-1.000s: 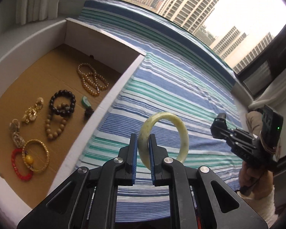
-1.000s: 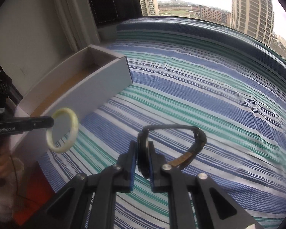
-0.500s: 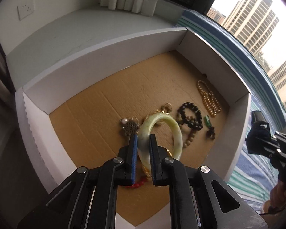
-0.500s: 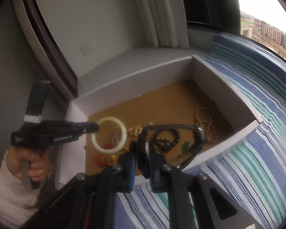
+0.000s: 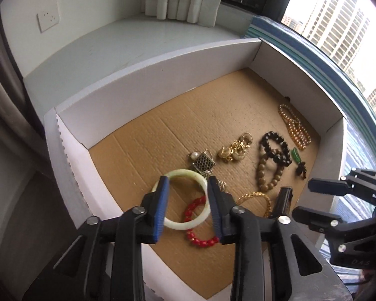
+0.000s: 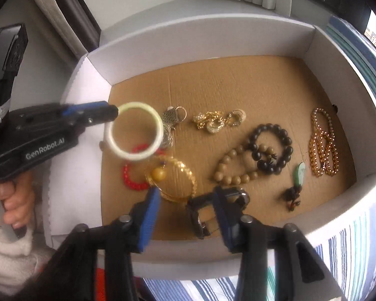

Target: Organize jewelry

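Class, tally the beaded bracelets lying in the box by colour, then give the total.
Red bead bracelet: 1
Tan bead bracelet: 1
Black bead bracelet: 1
Golden-amber bead strand, looped: 1
Total: 4

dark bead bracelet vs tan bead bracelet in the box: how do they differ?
Colour: the dark bead bracelet is near black and glossy; the tan bead bracelet is matte light brown.
Shape: the dark one lies as a rounder ring; the tan one is stretched into a longer loop.
Layering: the two overlap where their loops cross.
Shared: both are round-bead bracelets lying flat on the cardboard floor of the box.
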`<state>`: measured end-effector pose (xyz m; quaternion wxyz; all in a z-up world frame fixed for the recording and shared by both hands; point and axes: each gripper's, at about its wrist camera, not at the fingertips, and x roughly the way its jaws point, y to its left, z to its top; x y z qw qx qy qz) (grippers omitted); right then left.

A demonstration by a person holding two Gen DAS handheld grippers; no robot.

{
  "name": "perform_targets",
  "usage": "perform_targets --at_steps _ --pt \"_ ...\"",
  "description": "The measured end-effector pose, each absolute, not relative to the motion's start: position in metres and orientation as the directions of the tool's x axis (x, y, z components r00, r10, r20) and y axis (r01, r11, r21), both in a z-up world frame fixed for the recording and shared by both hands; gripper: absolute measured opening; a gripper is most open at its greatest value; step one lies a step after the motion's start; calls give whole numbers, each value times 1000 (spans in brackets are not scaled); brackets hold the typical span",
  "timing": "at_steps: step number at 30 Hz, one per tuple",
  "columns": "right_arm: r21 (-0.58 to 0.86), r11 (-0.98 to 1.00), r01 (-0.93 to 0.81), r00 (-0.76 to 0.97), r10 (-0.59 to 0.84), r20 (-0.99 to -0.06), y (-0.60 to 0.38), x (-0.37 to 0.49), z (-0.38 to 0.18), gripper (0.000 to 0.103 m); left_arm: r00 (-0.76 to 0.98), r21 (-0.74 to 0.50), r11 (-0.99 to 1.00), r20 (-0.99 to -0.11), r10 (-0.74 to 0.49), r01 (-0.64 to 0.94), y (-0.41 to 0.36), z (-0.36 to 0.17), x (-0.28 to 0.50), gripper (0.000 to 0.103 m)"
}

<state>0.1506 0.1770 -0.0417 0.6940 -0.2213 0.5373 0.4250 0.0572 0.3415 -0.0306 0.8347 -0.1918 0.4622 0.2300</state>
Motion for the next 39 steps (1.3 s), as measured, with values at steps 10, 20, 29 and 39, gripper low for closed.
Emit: perform_targets --at_steps 10,20,29,39 --pt "-13 668 -744 375 401 -836 132 139 24 75 460 141 796 -751 473 -588 277 4 52 102" --pt "-14 732 -681 427 381 -820 108 143 27 75 447 114 805 -782 434 -582 258 3 47 102" --pt "-72 737 -672 473 352 -808 110 142 27 75 438 111 798 -787 435 -593 259 3 45 102" --pt "-94 739 -667 481 331 -812 120 141 20 81 437 75 782 -794 422 -619 266 7 38 102"
